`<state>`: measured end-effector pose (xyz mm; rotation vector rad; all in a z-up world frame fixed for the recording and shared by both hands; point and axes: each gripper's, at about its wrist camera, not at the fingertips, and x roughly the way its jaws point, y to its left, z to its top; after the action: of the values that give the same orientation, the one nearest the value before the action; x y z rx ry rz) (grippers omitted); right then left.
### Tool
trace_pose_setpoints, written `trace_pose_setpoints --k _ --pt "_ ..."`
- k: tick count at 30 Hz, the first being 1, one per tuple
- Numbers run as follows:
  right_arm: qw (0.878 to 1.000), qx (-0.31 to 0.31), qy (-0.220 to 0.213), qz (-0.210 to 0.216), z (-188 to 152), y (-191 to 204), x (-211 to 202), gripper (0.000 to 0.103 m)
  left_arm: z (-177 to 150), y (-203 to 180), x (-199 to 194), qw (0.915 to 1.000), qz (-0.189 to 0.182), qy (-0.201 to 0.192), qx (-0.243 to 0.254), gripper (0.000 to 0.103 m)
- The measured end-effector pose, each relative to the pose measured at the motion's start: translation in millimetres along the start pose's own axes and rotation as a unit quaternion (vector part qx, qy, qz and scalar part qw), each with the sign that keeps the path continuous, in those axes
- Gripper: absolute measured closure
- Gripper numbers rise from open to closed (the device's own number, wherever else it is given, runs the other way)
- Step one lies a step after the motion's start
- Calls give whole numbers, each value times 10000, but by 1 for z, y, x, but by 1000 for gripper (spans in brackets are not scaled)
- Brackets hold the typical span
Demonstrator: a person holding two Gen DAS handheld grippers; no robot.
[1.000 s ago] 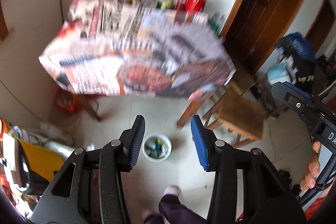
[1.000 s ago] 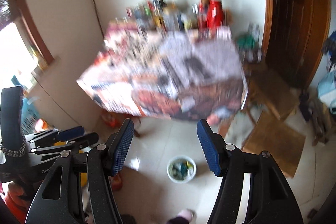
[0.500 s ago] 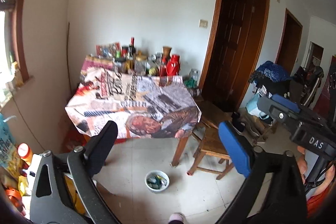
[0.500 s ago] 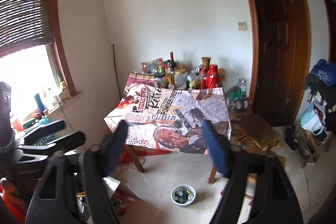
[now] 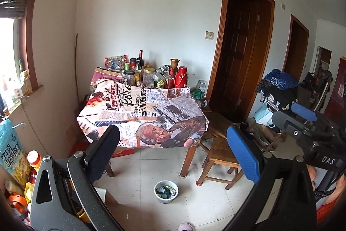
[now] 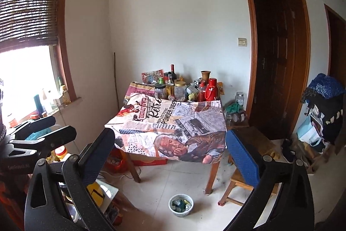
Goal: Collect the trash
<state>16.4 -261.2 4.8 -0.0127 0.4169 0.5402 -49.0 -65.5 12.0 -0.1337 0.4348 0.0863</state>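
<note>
A small white bin with crumpled trash inside stands on the tiled floor in front of the table; it also shows in the right wrist view. My left gripper is wide open and empty, held high and well back from the table. My right gripper is wide open and empty too, at a similar height. The right gripper's body shows at the right of the left wrist view. The table wears a newspaper-print cloth whose near part holds nothing I can see.
Bottles, jars and a red thermos crowd the table's far edge. A wooden stool stands right of the table. Dark wooden doors are at right. Bags and bottles lie by the left wall under the window.
Both grippers have tilted up from the floor to face the room and have opened wide. The bin now sits lower in both views.
</note>
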Motion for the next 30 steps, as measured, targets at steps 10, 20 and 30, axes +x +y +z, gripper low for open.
trace_pose_setpoints --k 10,20,30 --pt "10000 40 35 68 -1 -8 -2 1 1 -3 1 10000 22 -38 37 3" --pt "10000 28 34 80 2 -12 -2 1 7 -11 8 10000 38 -70 26 3" --pt "9999 69 73 125 7 -14 3 1 12 -19 15 9999 76 -75 70 3"
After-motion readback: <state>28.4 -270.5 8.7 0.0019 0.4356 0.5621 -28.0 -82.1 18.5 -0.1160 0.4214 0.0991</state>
